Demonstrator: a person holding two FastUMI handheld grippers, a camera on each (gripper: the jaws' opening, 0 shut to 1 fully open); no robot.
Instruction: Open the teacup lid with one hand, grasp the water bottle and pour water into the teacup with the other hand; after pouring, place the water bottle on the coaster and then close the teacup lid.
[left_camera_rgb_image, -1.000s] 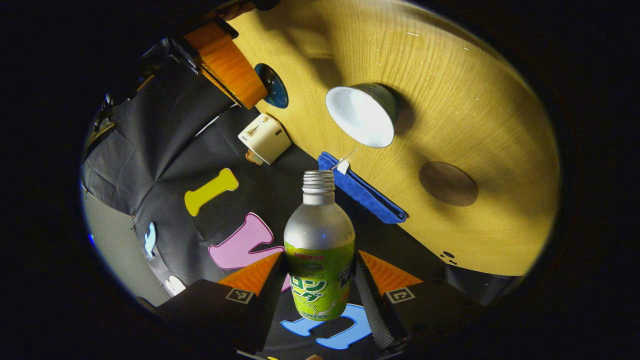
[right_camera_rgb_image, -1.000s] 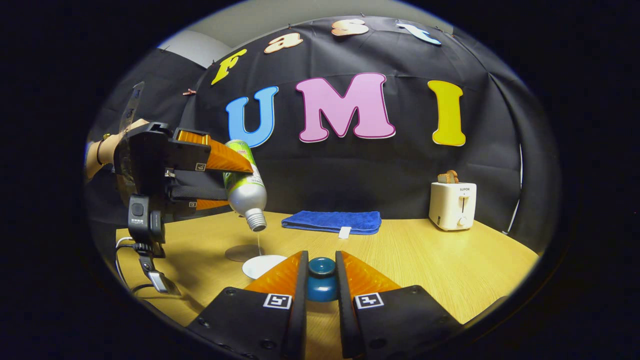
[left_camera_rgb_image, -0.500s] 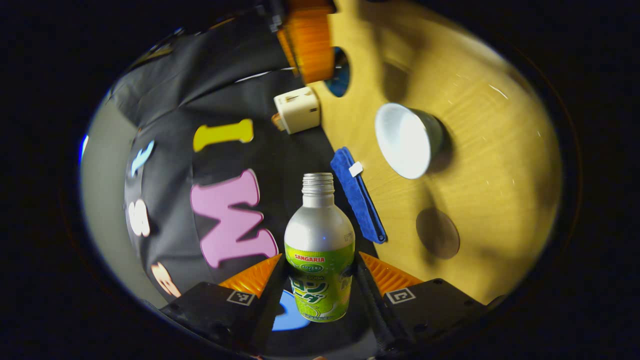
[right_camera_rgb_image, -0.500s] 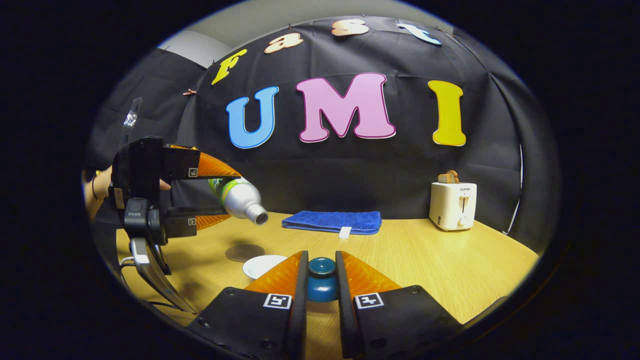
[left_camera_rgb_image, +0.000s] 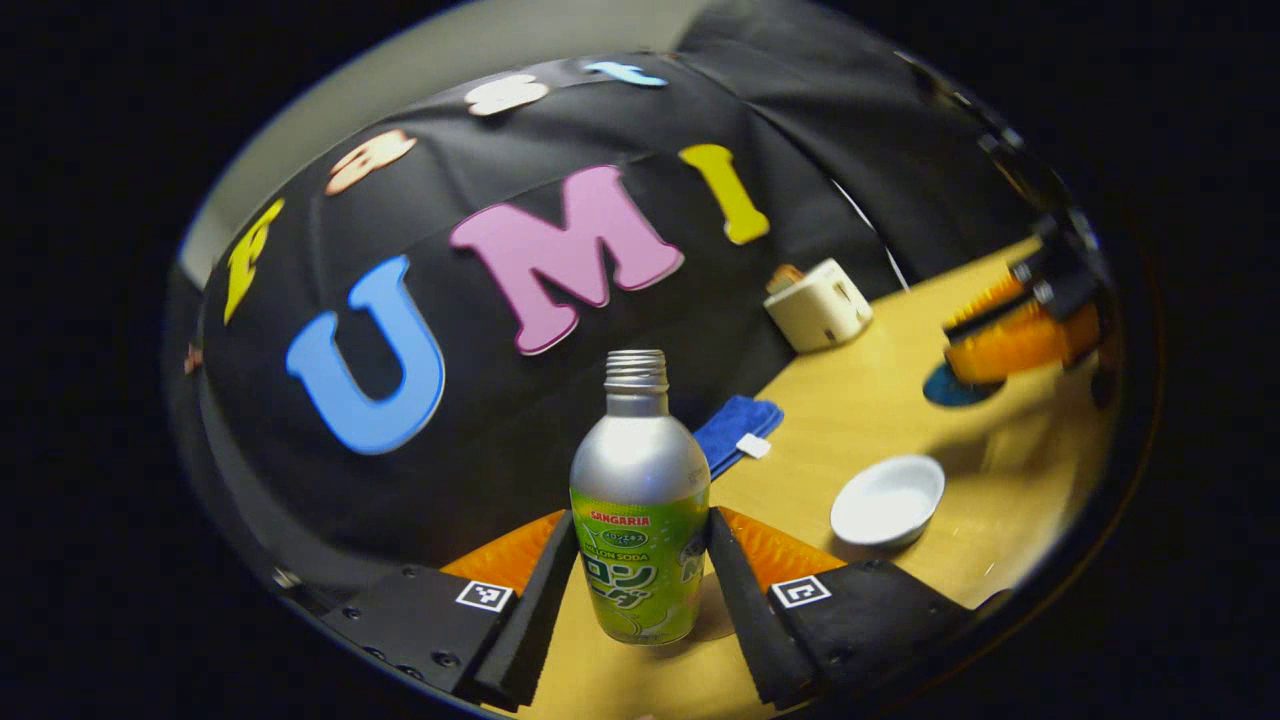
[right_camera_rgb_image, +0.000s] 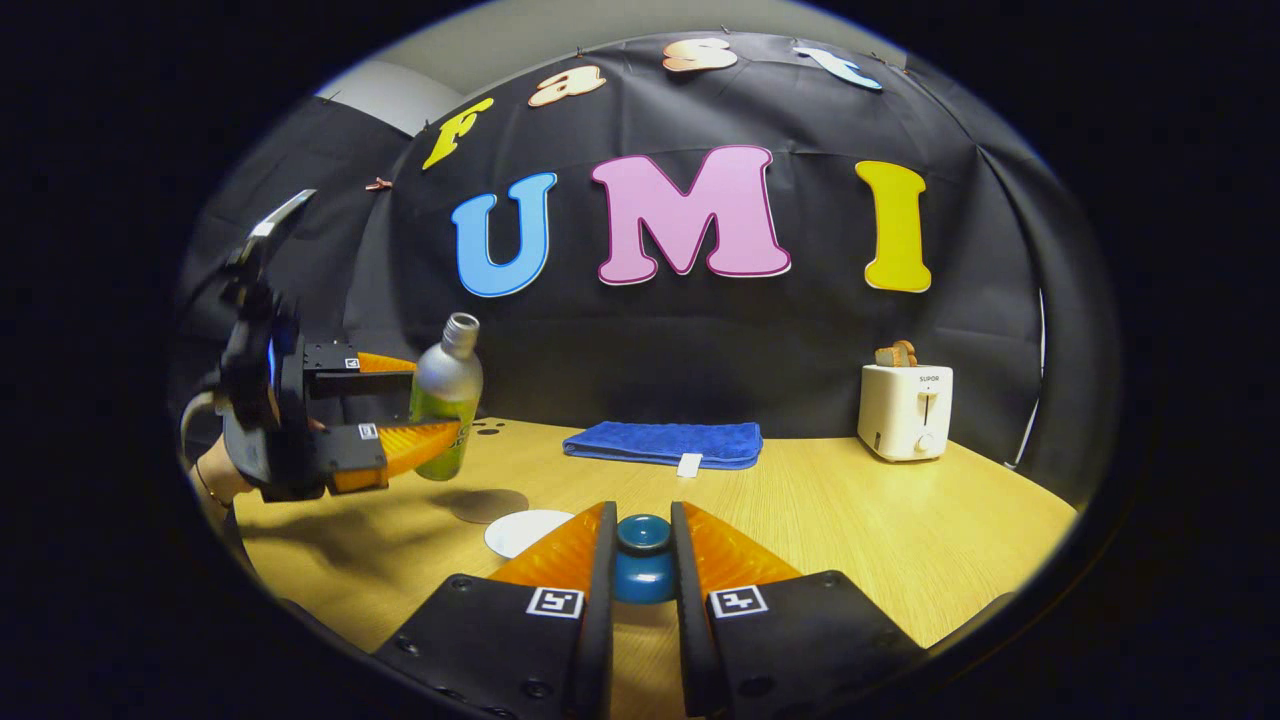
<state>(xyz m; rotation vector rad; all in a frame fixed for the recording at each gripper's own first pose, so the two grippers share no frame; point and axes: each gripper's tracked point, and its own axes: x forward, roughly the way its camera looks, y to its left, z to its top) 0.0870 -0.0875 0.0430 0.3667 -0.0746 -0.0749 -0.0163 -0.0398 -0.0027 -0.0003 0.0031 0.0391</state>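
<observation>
1. Two tongs are busy: your left tongs (left_camera_rgb_image: 640, 560) clamp the water bottle (left_camera_rgb_image: 638, 520) nearly upright, above the desk (right_camera_rgb_image: 850, 520) near the coaster (right_camera_rgb_image: 487, 505).
2. Your right tongs (right_camera_rgb_image: 642, 560) pinch the blue teacup lid (right_camera_rgb_image: 643, 570), raised beside the open white teacup (left_camera_rgb_image: 887, 500).

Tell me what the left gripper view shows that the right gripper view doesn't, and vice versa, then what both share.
Left gripper view: the label of the bottle head-on in the left gripper. Right gripper view: the knob of the lid clamped in the right gripper, the coaster beside the cup, a hand. Both: bottle, cup, towel, toaster, table.
</observation>
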